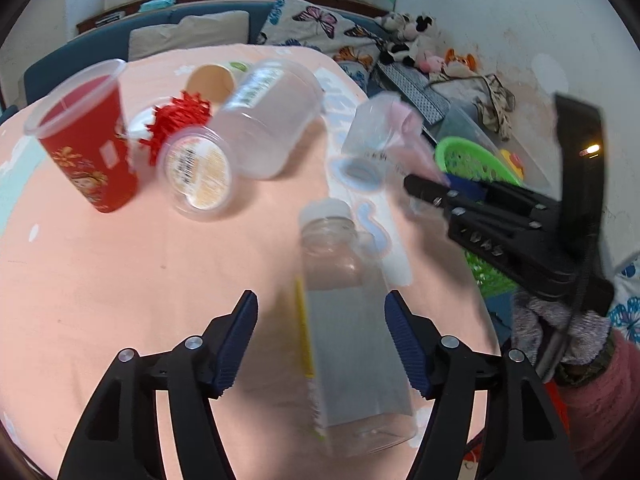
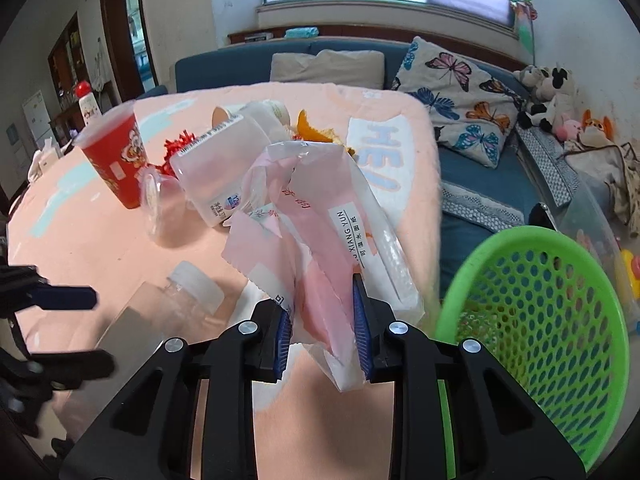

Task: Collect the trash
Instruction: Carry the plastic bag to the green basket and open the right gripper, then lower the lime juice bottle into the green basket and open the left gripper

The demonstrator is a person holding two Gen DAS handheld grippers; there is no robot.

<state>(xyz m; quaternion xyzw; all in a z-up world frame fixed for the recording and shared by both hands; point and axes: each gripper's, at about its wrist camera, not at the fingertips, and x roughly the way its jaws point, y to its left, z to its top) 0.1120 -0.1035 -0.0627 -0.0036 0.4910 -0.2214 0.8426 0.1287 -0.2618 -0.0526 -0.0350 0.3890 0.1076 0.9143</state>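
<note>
My right gripper (image 2: 322, 332) is shut on a pink and white plastic tissue wrapper (image 2: 320, 216), held above the table's right edge, just left of a green mesh basket (image 2: 536, 312). In the left wrist view the right gripper (image 1: 416, 188) holds the wrapper (image 1: 384, 140) in front of the basket (image 1: 468, 160). My left gripper (image 1: 322, 340) is open, its fingers either side of a clear plastic bottle (image 1: 348, 320) with a white cap, lying on the peach tablecloth (image 1: 120, 280). The bottle (image 2: 172, 304) also shows in the right wrist view.
On the table lie a red cup (image 1: 84, 136), a small clear lidded cup (image 1: 198, 172), a large clear tub (image 1: 272, 116), red paper shreds (image 1: 180, 120), a paper cup (image 1: 212, 82) and orange peel (image 2: 312, 130). A blue sofa (image 2: 480, 184) with cushions stands behind.
</note>
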